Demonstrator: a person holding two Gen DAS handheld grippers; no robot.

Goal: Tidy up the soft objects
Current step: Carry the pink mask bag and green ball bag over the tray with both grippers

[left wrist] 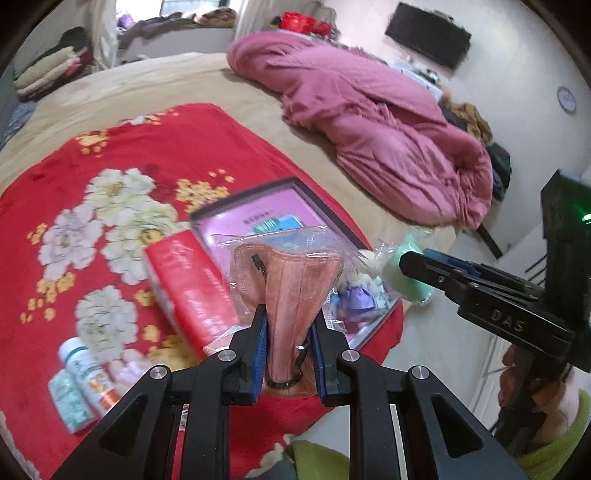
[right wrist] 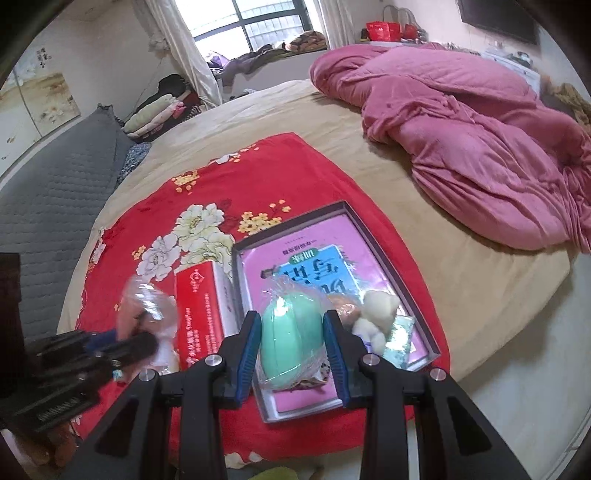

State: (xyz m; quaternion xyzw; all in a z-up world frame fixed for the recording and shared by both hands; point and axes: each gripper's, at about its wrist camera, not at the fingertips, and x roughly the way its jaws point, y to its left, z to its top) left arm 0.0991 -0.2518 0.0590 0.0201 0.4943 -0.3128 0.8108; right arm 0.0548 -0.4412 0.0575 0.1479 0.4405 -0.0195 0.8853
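On the bed I count one red floral blanket [right wrist: 280, 173] and one pink quilt [right wrist: 480, 147]. There is one shallow box [right wrist: 391, 254], one red tissue pack [right wrist: 201, 317], one bagged salmon face mask [left wrist: 299, 284], one bagged mint sponge [right wrist: 291, 343]. Cotton balls [right wrist: 376, 314] are maybe two or three. Two bottles [left wrist: 88, 373] stand together, and two grippers, left gripper [left wrist: 288, 354] and right gripper [right wrist: 291, 354].

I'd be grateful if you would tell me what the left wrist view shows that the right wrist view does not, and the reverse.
Only the left wrist view shows the bottles on the red blanket and the left gripper shut on the bagged orange mask.

Only the right wrist view shows the window and the right gripper around the green sponge.

Both show the red box, tray and pink quilt.
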